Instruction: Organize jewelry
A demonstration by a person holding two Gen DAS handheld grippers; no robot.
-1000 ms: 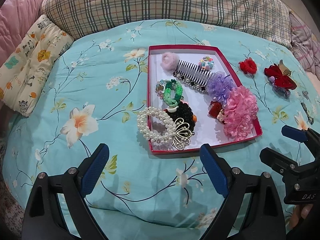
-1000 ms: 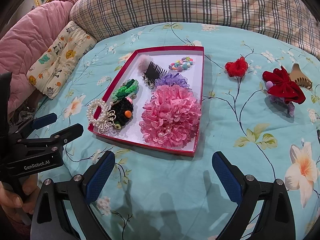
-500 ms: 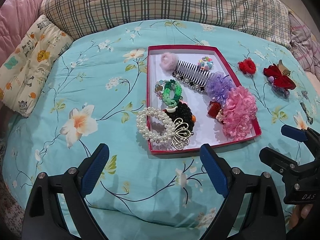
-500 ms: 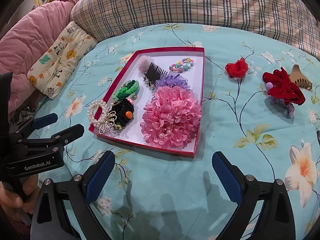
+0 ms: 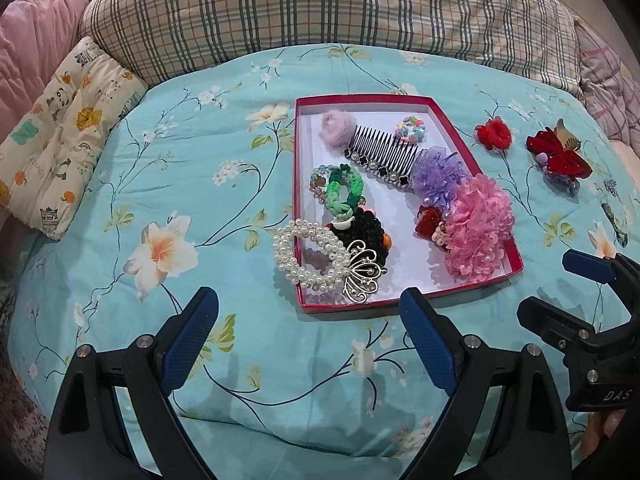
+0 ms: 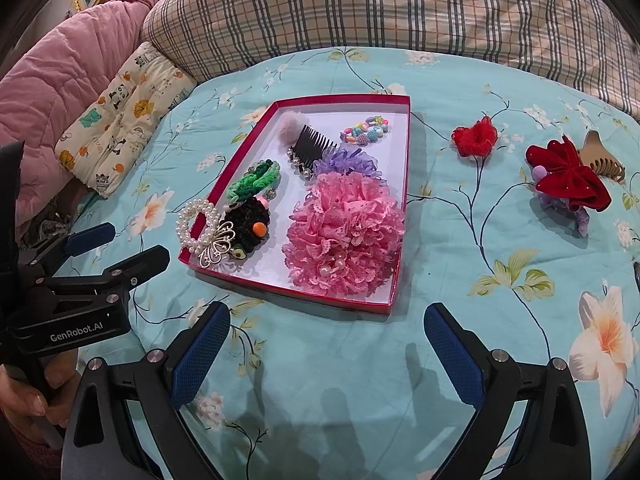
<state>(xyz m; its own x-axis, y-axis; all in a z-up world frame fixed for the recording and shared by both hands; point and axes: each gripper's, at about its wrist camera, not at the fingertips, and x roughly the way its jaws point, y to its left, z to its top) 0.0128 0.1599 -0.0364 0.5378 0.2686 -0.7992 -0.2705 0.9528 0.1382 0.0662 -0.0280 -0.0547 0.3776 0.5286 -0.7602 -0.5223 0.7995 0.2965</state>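
Observation:
A red-rimmed white box (image 5: 476, 171) (image 6: 405, 184) lies on the turquoise floral bedspread. It holds a pearl bracelet (image 5: 308, 256) hanging over its left rim, a gold butterfly clip (image 5: 362, 274), a green scrunchie (image 5: 342, 194), a black comb (image 5: 386, 156), a purple flower (image 5: 438, 176) and a pink lace scrunchie (image 6: 346, 236). A small red scrunchie (image 6: 475, 137), a red bow (image 6: 568, 178) and a beige claw clip (image 6: 602, 158) lie on the bedspread to its right. My left gripper (image 5: 310, 340) and right gripper (image 6: 326, 350) are open and empty, just in front of the box.
A plaid pillow (image 5: 320, 16) lies behind the box. A small printed cushion (image 5: 60, 136) and a pink quilt (image 6: 52, 80) lie at the left. Small dark clips (image 5: 616, 224) lie at the far right of the bedspread.
Both views have shifted only slightly. Nothing was taken hold of or let go, and the items lie as before.

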